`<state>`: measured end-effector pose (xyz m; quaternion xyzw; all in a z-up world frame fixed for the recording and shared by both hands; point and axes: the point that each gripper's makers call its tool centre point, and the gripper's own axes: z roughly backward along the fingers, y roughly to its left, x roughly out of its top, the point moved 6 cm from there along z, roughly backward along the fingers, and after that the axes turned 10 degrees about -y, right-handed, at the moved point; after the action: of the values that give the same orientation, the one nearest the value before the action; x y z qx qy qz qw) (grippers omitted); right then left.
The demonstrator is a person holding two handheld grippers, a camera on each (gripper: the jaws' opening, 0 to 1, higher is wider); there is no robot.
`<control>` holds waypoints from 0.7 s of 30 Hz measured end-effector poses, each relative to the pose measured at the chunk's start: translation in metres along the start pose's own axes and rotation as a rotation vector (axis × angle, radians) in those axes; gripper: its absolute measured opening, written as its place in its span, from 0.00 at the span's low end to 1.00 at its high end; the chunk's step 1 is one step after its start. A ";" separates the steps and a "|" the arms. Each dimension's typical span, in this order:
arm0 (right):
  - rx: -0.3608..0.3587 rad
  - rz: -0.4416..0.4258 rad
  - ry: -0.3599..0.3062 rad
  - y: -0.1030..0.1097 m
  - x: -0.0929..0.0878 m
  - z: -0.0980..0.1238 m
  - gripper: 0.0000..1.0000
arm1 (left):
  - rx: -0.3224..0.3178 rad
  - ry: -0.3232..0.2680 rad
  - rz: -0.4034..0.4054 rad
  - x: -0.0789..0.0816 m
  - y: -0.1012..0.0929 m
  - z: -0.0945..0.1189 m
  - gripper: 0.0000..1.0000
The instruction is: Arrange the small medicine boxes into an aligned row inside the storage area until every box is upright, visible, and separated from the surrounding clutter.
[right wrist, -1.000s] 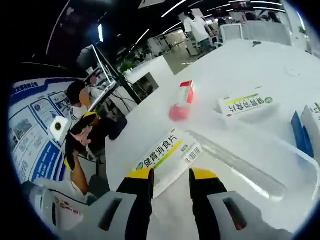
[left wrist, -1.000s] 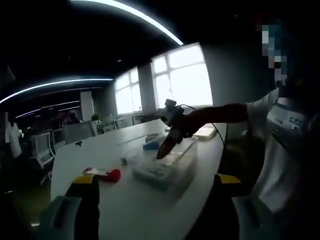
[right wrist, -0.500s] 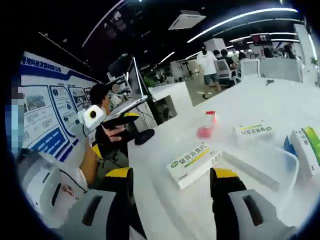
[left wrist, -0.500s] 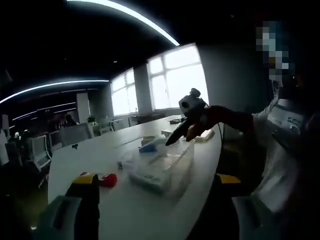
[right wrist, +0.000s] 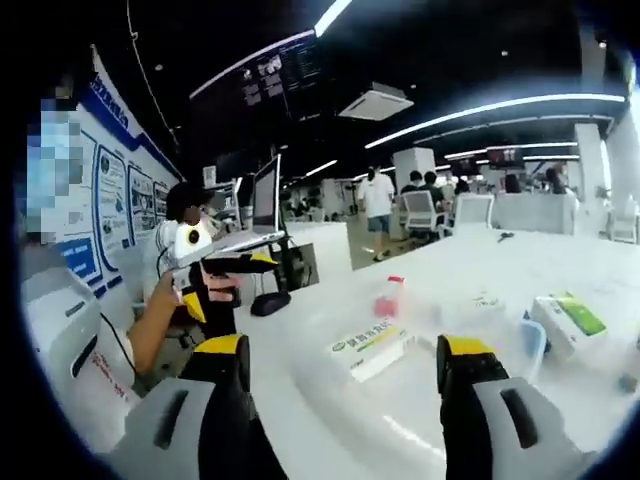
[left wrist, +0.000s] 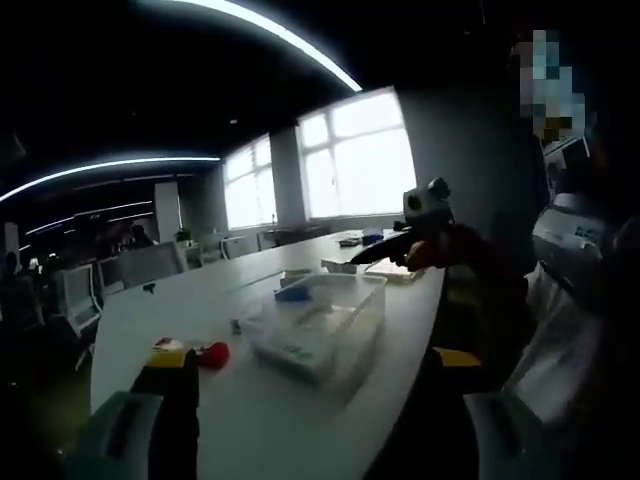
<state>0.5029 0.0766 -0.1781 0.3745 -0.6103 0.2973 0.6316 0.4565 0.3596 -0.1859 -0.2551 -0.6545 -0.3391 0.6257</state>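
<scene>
A clear plastic bin (left wrist: pixel 322 325) sits on the white table (left wrist: pixel 250 420), with a flat white shape (left wrist: pixel 298 346) visible through its wall. A blue box (left wrist: pixel 292 292) lies just behind it. In the right gripper view a white medicine box with a green-yellow stripe (right wrist: pixel 368 345) lies flat ahead of my right gripper (right wrist: pixel 345 350), whose jaws stand wide open and empty. A green-topped box (right wrist: pixel 565 318) and another white box (right wrist: pixel 487 300) lie farther right. My left gripper (left wrist: pixel 310 400) is open and empty, well short of the bin. The right gripper (left wrist: pixel 372 256) hovers above the bin's far end.
A red-capped item with a small yellow-white box (left wrist: pixel 195 352) lies left of the bin, also seen as a red item (right wrist: pixel 388 297). The left gripper (right wrist: pixel 235 285) is held off the table's edge. The table edge runs close by. Chairs and people fill the background.
My right gripper has drawn up and back from the striped box and the bin, and its jaws have opened wide. The left gripper stays open and nearly still.
</scene>
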 end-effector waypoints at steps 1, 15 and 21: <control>-0.019 0.002 -0.001 -0.002 0.000 0.002 0.76 | 0.001 0.001 0.000 0.000 0.001 0.000 0.95; -0.059 0.121 0.129 -0.005 -0.013 0.038 0.90 | 0.041 -0.012 0.047 -0.015 -0.006 -0.001 0.95; -0.068 0.141 0.089 -0.008 -0.015 0.051 1.00 | 0.064 -0.003 0.051 -0.020 -0.012 0.002 0.95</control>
<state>0.4803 0.0310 -0.1955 0.2951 -0.6163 0.3365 0.6479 0.4481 0.3552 -0.2072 -0.2521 -0.6593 -0.3016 0.6409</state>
